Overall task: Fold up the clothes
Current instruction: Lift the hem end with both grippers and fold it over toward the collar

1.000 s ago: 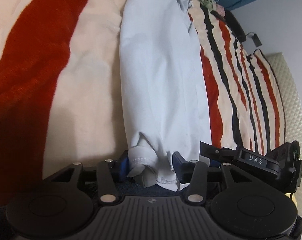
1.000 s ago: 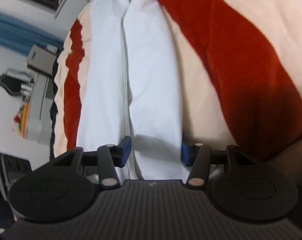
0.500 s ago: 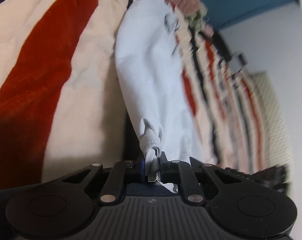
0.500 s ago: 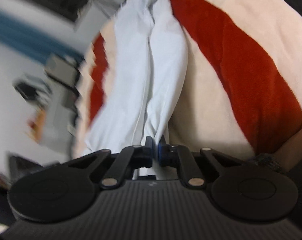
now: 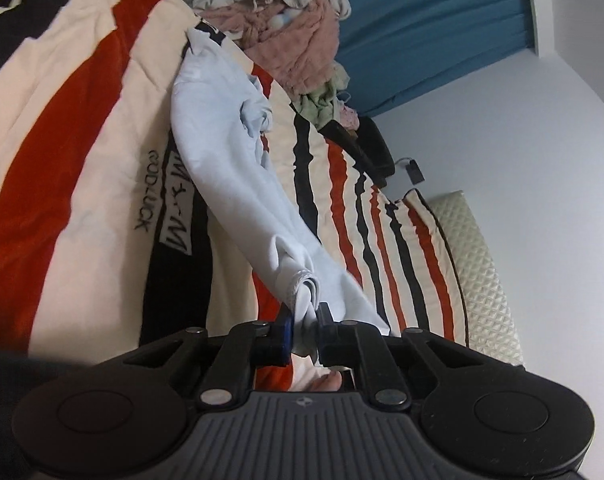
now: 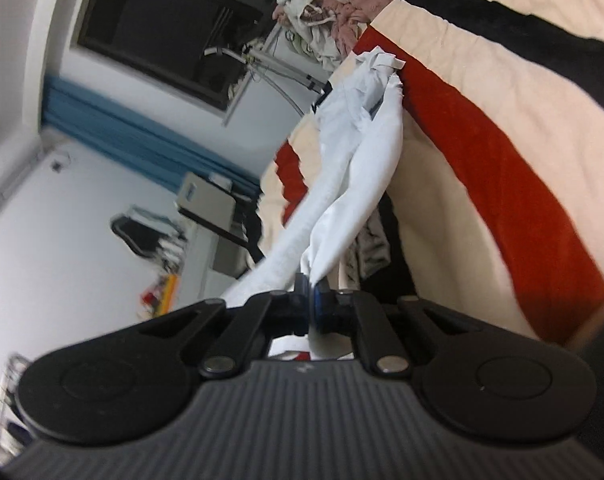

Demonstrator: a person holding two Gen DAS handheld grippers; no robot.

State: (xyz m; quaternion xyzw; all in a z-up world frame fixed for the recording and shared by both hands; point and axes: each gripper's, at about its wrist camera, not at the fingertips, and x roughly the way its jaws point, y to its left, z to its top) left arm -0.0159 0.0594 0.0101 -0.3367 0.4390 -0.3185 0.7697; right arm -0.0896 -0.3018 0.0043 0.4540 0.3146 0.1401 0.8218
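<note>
1. Left tool point(image 5: 303, 330): my jaws are pinched tight on a bunched hem of the pale blue garment point(image 5: 238, 176).
2. My right tool point(image 6: 310, 304) is closed as well, gripping the garment's other end point(image 6: 341, 208), with cloth pressed between the pads.
3. Between my two tools the garment hangs stretched and twisted, lifted above the striped blanket point(image 5: 82, 128) on the bed.
4. Its far end droops toward the blanket near a pile of clothes point(image 5: 286, 32).
5. Printed lettering point(image 5: 158, 196) shows on the blanket just beside the garment.
</note>
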